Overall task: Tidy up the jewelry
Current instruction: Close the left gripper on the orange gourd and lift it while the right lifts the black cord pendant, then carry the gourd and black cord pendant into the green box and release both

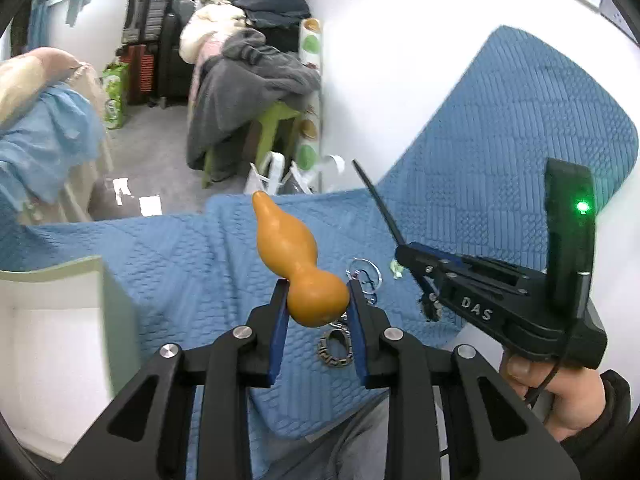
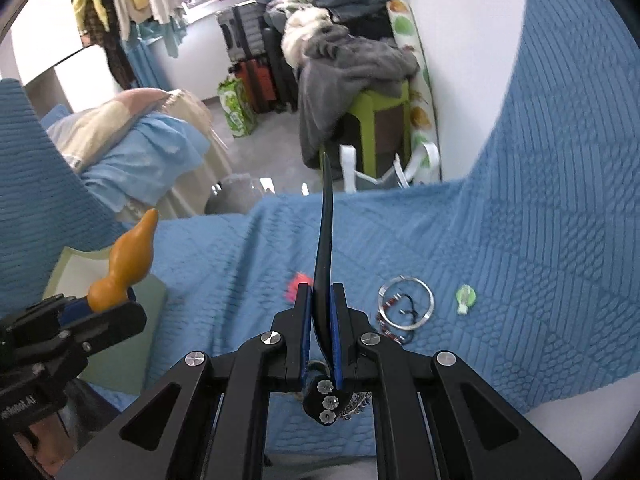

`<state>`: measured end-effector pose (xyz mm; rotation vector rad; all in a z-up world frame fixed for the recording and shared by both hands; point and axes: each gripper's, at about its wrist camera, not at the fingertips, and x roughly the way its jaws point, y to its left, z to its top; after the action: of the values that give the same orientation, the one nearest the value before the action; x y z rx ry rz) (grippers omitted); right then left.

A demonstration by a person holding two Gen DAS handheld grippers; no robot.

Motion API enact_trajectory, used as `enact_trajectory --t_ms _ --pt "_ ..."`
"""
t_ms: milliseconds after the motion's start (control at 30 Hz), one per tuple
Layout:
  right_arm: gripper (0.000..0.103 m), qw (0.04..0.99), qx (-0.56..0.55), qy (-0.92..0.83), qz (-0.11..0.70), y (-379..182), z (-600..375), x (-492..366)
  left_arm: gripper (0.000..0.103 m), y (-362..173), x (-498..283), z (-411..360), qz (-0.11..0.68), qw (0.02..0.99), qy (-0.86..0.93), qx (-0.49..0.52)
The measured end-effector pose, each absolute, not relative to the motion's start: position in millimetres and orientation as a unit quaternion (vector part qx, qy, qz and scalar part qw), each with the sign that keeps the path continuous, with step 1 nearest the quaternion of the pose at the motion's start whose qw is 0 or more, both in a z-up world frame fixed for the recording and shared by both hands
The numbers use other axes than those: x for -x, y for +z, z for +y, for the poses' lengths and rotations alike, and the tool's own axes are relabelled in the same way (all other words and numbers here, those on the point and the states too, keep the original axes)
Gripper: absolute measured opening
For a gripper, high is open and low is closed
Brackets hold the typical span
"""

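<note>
My left gripper [image 1: 318, 300] is shut on an orange gourd-shaped ornament [image 1: 294, 256], held above the blue quilted cloth [image 1: 180, 256]; the gourd also shows in the right wrist view [image 2: 124, 260]. My right gripper [image 2: 320, 312] is shut on a long black hair stick [image 2: 325, 240] with flower studs at its end [image 2: 326, 396]; the stick also shows in the left wrist view [image 1: 378, 204]. On the cloth lie a silver bangle [image 2: 406, 302], a beaded string [image 2: 394, 334], a small green charm [image 2: 465, 298] and a dark patterned ring [image 1: 335, 350].
A white and pale green box [image 1: 52, 344] stands at the left on the cloth. A red mark [image 2: 296, 282] lies on the cloth. Behind the cloth's edge are a green stool [image 2: 380, 120] piled with clothes, suitcases [image 2: 248, 60] and a white wall [image 1: 400, 60].
</note>
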<state>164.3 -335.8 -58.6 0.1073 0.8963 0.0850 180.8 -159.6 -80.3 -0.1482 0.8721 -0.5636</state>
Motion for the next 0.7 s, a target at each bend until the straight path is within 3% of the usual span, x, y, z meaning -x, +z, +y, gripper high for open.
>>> enact_trajectory --t_ms 400,700 --pt "0.006 0.923 -0.052 0.088 0.372 23 -256 -161 0.029 -20 -170 -69 0.401 0.882 -0.232 0.090" --pt "0.006 0.927 -0.041 0.123 0.353 49 -185 -155 0.029 -1 -159 -13 0.372 0.898 -0.216 0.087"
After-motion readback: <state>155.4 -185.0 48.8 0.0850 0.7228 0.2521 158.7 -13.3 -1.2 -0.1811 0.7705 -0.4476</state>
